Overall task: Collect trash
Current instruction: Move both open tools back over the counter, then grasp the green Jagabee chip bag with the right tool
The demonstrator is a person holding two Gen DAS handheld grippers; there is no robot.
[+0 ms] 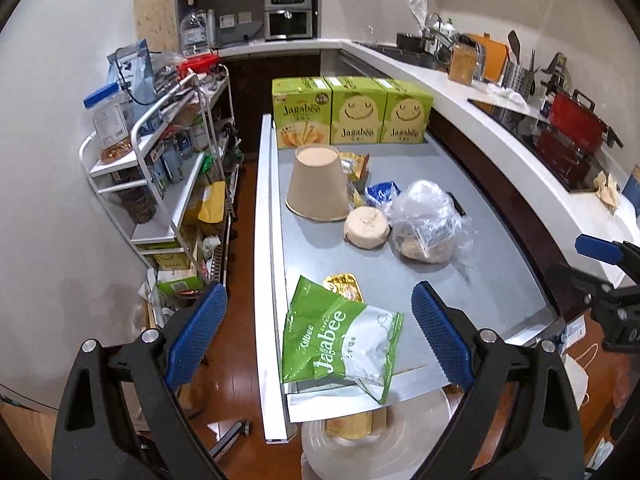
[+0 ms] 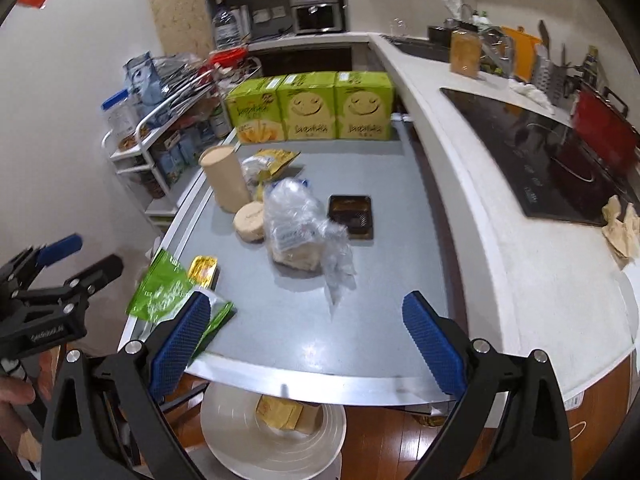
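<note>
A green Jagabee snack bag (image 1: pixel 340 344) lies at the near left edge of the grey table (image 1: pixel 500 280), with a gold foil wrapper (image 1: pixel 344 286) behind it. My left gripper (image 1: pixel 320 336) is open and empty, its fingers either side of the bag, above it. Farther back lie an upturned paper cup (image 1: pixel 318 184), a small round lid (image 1: pixel 366 227) and a clear plastic bag (image 1: pixel 430 220). My right gripper (image 2: pixel 308 344) is open and empty over the table's near edge. The green bag (image 2: pixel 168 292), plastic bag (image 2: pixel 304 224) and a dark tray (image 2: pixel 351 216) show there. A white bin (image 2: pixel 276 432) with a yellow wrapper stands below the edge.
Three green Jagabee boxes (image 1: pixel 352 112) stand at the table's far end. A white shelf cart (image 1: pixel 160 168) full of goods stands left. A white counter (image 2: pixel 520 240) with a black cooktop (image 2: pixel 532 152) runs along the right.
</note>
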